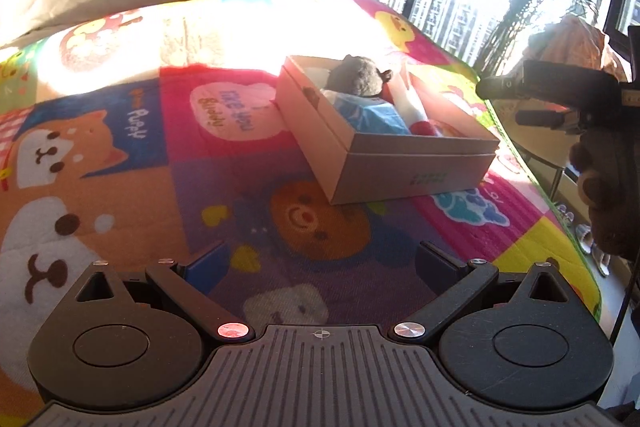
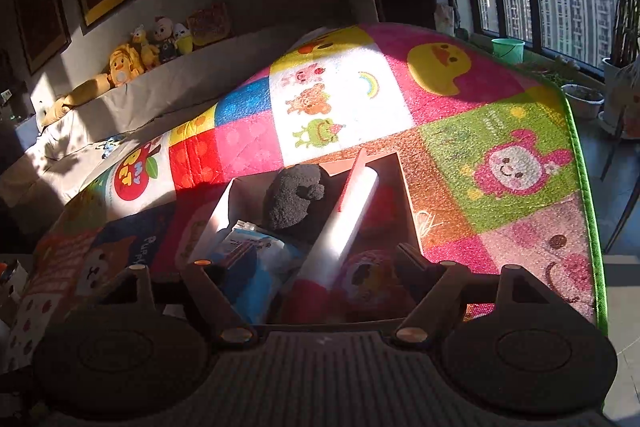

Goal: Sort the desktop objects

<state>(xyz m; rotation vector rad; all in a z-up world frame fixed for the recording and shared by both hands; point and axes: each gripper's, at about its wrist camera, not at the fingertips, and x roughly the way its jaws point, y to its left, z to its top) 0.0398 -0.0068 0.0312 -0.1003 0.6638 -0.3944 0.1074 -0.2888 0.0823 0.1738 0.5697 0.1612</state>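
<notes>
**Box filled, both grippers free**

Nearest the lens, your right gripper (image 2: 308,259) hung spread wide over the near end of the open, pale cardboard box (image 1: 416,163), nothing between its black fingers (image 2: 412,259). Your left gripper (image 1: 320,263) hovered released too, above the quilted, cartoon-printed play mat (image 1: 120,155), well short of the box.

Everything sortable sat inside: a fuzzy dark grey plush toy (image 2: 296,199) at the far end, a crinkly blue plastic packet (image 2: 256,267) on the near left, a smooth white cylinder with a red end (image 2: 344,227) lying diagonally, and a round, glossy, cartoon-printed red item (image 2: 368,279) beside it; what that last one was, I couldn't tell.

I judged the drop-off step finished or nearly so. To do it well, you wanted to lift clear straight up, keeping those wide fingers off the box wall so the light cardboard didn't skid on the soft mat. The plush would squash easily; the cylinder could roll if nudged.
</notes>
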